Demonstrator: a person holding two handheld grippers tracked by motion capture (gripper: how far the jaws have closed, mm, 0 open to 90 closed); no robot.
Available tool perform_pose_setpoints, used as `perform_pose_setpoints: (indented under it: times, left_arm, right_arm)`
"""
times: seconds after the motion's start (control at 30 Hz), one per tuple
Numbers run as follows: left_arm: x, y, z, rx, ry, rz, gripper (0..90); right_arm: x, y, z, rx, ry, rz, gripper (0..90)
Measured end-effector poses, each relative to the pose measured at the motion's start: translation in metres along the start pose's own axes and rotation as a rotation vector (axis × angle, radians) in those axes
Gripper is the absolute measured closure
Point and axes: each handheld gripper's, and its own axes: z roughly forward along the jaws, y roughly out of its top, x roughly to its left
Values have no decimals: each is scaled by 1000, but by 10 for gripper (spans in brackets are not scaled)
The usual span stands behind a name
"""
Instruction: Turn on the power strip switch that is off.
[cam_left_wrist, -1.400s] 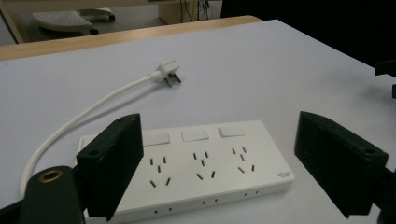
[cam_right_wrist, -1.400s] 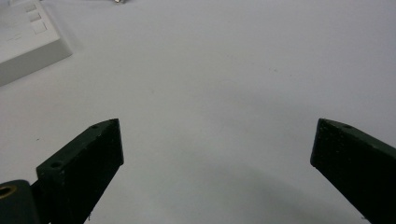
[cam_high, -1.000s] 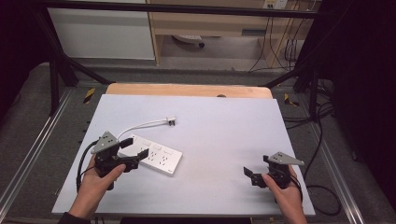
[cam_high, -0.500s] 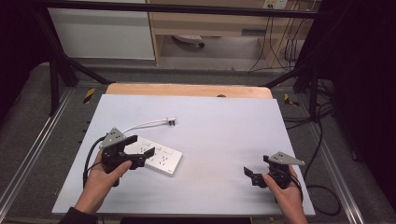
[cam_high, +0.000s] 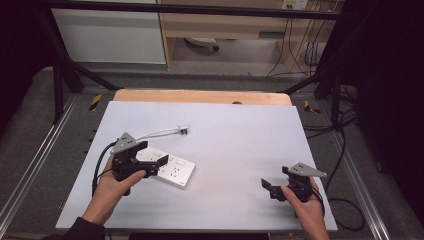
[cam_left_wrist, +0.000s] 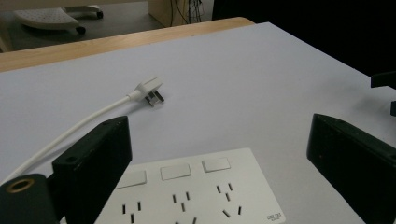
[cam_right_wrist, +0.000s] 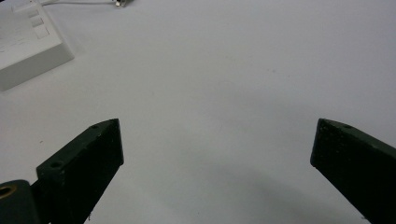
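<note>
Left tool (cam_high: 150, 162) hovers over the white power strip (cam_high: 170, 170) at the table's (cam_high: 240, 135) left, jaws spread wide, wrist angled forward. Looks rigid, light, slick plastic; best pinched across its short sides. Its cord (cam_left_wrist: 84, 123) is limp. Right tool (cam_high: 274, 189) rests released, well apart.

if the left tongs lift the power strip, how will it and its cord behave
The power strip looks like a rigid, flat plastic slab, so it should probably lift without bending. Its smooth faces may slip. The thin cord lies curved, so it is likely floppy and would drag its plug along.
</note>
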Motion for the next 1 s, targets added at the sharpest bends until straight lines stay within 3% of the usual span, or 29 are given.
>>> perform_pose_setpoints:
  times: [1.0]
  left_arm:
    - [-4,4,30,52,-4,30,119]
  right_arm:
    - [-2,0,-1,-1,-1,6,30]
